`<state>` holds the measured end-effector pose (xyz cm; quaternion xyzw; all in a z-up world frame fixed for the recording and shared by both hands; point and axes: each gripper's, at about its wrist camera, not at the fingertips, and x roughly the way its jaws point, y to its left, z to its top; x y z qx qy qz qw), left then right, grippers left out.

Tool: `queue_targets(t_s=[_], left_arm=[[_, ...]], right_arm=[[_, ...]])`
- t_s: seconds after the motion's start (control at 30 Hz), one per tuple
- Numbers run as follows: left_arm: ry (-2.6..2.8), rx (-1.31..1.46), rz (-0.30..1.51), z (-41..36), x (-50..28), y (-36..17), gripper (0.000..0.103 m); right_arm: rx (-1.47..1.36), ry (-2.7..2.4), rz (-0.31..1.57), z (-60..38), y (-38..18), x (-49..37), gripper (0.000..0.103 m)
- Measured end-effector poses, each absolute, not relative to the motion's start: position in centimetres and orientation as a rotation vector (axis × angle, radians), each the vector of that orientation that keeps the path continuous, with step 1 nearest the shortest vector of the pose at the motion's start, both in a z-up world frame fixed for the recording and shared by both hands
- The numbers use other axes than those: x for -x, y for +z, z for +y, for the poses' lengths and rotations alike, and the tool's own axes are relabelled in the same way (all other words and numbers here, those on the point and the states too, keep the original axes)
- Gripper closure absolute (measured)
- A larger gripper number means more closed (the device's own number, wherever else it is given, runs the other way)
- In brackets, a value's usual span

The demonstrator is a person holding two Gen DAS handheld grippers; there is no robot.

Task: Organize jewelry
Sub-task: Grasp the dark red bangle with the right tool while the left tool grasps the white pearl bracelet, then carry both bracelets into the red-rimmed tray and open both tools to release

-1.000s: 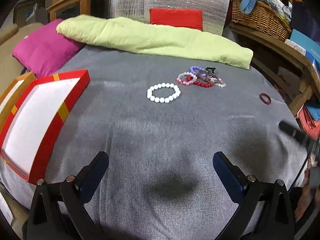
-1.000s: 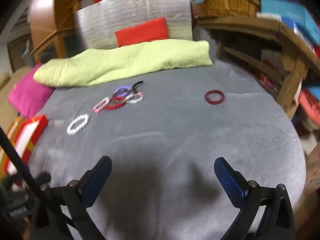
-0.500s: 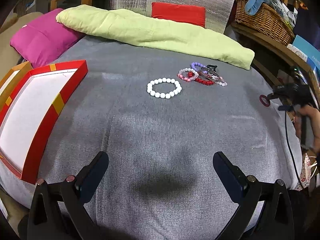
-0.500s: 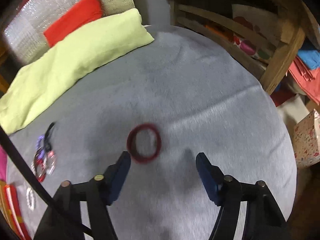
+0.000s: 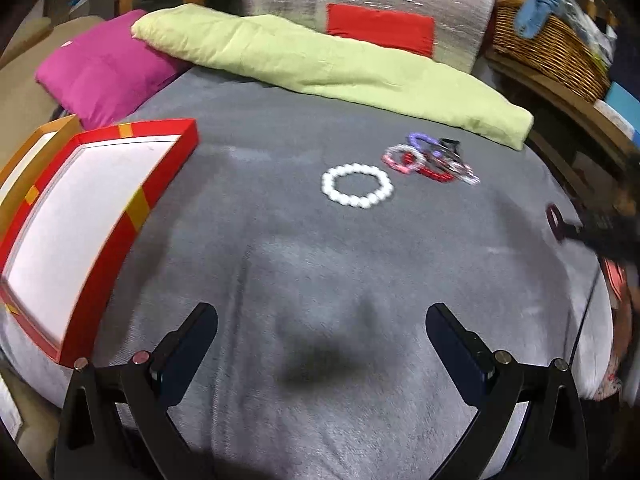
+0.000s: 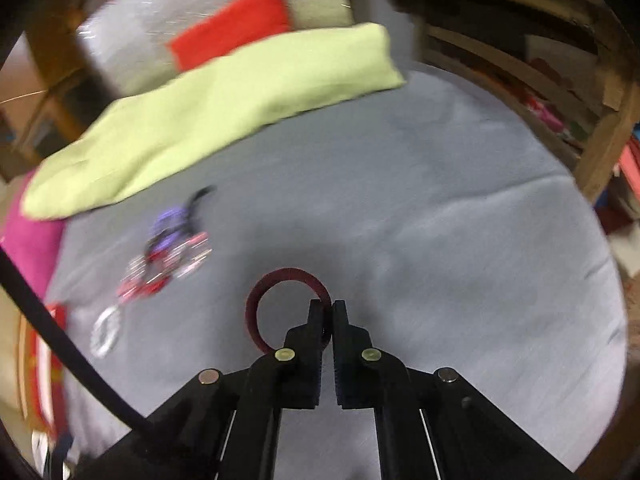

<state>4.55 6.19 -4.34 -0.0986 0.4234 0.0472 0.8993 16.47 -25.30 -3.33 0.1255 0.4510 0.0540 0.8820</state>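
Observation:
My right gripper is shut on the right side of a dark red bangle, just above the grey bed cover. In the left wrist view the bangle shows at the far right with the blurred right gripper on it. A white bead bracelet lies mid-bed, and a heap of pink, red and purple bracelets lies to its right. The heap also shows in the right wrist view. My left gripper is open and empty over the near bed. A red-rimmed white tray sits at the left.
A lime green blanket and a magenta pillow lie along the far side. A wooden shelf with a wicker basket stands to the right. An orange-rimmed tray lies behind the red one.
My right gripper came down over the dark red bangle and shut on its rim. My left gripper stayed open and shifted only slightly.

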Motion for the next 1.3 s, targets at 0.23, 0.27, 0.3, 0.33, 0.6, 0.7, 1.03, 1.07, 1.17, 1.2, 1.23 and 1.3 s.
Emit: queue_targets(t_s=[0.23, 0.27, 0.3, 0.33, 0.6, 0.7, 1.03, 1.07, 1.17, 1.2, 1.23, 1.3], left_arm=[[0.136, 0.261, 0.959, 8.7, -11.7, -3.9, 0.007], [0.14, 0.26, 0.971, 8.8, -12.9, -3.9, 0.012], [0.141, 0.26, 0.988, 8.9, -14.3, -3.9, 0.016], [0.144, 0.261, 1.0, 8.9, -15.6, -4.0, 0.019], [0.135, 0.146, 1.118, 7.2, -19.8, -6.5, 0.094], [0.097, 0.153, 1.072, 7.4, -18.3, -5.0, 0.094], [0.102, 0.2, 0.918, 11.9, -9.8, 0.6, 0.094], [0.109, 0.21, 0.91, 12.7, -9.1, 1.2, 0.094], [0.132, 0.231, 0.872, 15.3, -7.5, 2.4, 0.094], [0.143, 0.233, 0.86, 16.3, -6.9, 3.0, 0.094], [0.152, 0.23, 0.85, 17.2, -6.2, 3.6, 0.094], [0.18, 0.221, 0.827, 18.9, -5.4, 4.6, 0.094]], right_arm=[[-0.229, 0.277, 0.887, -18.9, -5.5, -11.8, 0.098], [-0.211, 0.285, 0.886, -18.4, -5.6, -11.8, 0.098], [-0.19, 0.289, 0.882, -18.0, -5.6, -11.8, 0.098], [-0.161, 0.288, 0.875, -17.6, -5.7, -11.6, 0.099], [-0.117, 0.281, 0.878, -17.8, -6.5, -11.8, 0.099], [-0.122, 0.282, 0.874, -17.8, -6.6, -11.8, 0.099], [-0.086, 0.283, 0.872, -16.9, -6.5, -10.9, 0.099], [-0.085, 0.288, 0.875, -16.8, -6.3, -10.7, 0.099], [-0.07, 0.307, 0.874, -15.7, -5.4, -9.9, 0.099], [-0.064, 0.32, 0.873, -15.2, -5.0, -9.6, 0.099], [-0.054, 0.335, 0.87, -14.5, -4.6, -9.3, 0.099], [-0.032, 0.365, 0.862, -12.9, -3.7, -8.8, 0.098]])
